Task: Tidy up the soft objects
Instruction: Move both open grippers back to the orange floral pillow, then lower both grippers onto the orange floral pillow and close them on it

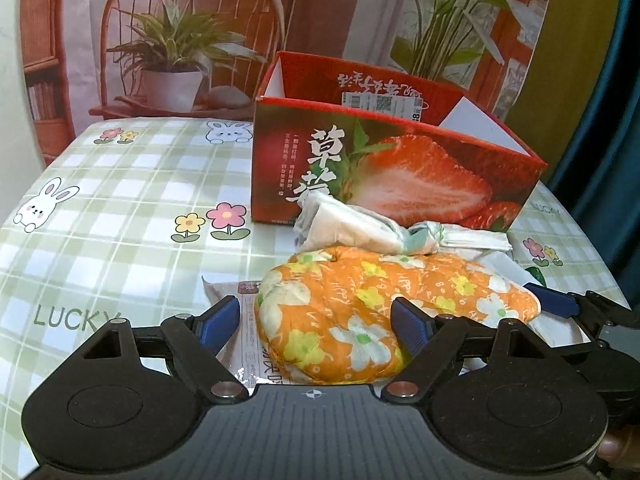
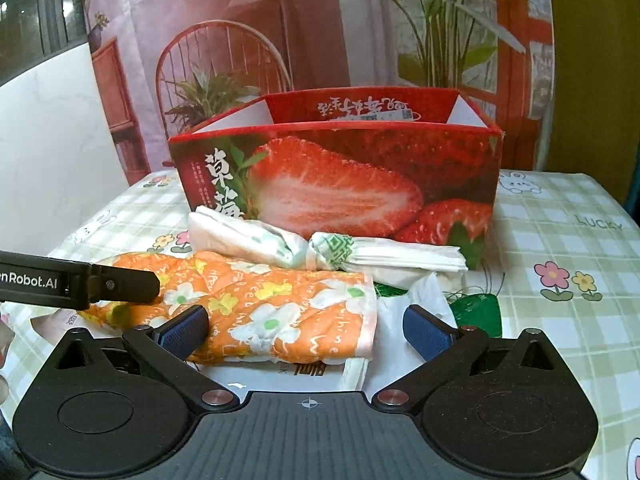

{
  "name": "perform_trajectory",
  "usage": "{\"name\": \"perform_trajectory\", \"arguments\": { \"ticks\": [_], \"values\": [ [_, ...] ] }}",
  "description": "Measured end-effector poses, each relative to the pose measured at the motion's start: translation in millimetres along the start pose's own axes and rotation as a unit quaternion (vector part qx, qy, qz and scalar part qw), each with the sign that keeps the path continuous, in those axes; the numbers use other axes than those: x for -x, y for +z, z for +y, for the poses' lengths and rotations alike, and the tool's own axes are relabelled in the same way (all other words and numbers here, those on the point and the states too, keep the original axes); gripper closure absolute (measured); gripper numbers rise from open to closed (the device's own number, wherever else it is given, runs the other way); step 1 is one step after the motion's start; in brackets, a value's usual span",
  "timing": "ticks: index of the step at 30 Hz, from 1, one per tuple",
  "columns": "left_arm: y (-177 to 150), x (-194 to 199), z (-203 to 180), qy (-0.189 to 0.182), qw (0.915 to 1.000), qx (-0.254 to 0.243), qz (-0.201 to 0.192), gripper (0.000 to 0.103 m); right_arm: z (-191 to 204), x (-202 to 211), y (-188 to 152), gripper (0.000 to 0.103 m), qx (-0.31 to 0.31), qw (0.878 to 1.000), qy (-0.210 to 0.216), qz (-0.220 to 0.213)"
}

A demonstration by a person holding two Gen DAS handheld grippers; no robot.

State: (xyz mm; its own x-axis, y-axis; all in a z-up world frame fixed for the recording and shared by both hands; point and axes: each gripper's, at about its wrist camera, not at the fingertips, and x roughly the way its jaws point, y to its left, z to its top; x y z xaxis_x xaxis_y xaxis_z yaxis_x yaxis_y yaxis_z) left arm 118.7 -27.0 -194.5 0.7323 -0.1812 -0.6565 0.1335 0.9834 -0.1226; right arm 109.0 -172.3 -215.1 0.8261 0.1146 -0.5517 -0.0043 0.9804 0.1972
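An orange oven mitt (image 1: 360, 312) with white and yellow flowers lies on the table in front of a red strawberry box (image 1: 384, 168). My left gripper (image 1: 314, 326) is open and straddles the mitt's rounded end, its left pad clear of the fabric. My right gripper (image 2: 306, 332) is open over the mitt's (image 2: 280, 312) cuff end, with the right pad apart from it. A rolled white cloth bundle (image 2: 320, 246) with green print lies between the mitt and the box (image 2: 340, 188). The box is open at the top; its inside is hidden.
A flat printed packet (image 1: 248, 344) lies under the mitt. Crumpled white plastic (image 2: 416, 292) and a green item (image 2: 476, 308) sit to the right of the mitt. The checked tablecloth (image 1: 132, 184) stretches to the left. One of the left gripper's fingers (image 2: 120, 284) reaches in from the left of the right wrist view.
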Motion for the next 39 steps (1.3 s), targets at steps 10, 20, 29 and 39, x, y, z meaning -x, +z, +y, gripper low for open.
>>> {"name": "perform_trajectory", "arguments": {
  "ticks": [10,20,29,39],
  "values": [
    [-8,0,8,-0.016,0.9998,0.014,-0.001,0.023,1,-10,-7,0.0,-0.002,1.0,0.006,0.012],
    [-18,10,25,-0.041,0.9981,0.045,-0.012,0.037,-5,-15,-10,0.0,-0.016,1.0,0.015,0.019],
    [-22,5,29,-0.049,0.997,0.06,-0.008,0.049,-4,-16,-12,0.0,-0.009,1.0,0.016,0.017],
    [-22,10,28,-0.042,0.9972,0.057,-0.024,0.065,-4,-14,-12,0.0,-0.006,1.0,0.019,0.012]
  ]
}}
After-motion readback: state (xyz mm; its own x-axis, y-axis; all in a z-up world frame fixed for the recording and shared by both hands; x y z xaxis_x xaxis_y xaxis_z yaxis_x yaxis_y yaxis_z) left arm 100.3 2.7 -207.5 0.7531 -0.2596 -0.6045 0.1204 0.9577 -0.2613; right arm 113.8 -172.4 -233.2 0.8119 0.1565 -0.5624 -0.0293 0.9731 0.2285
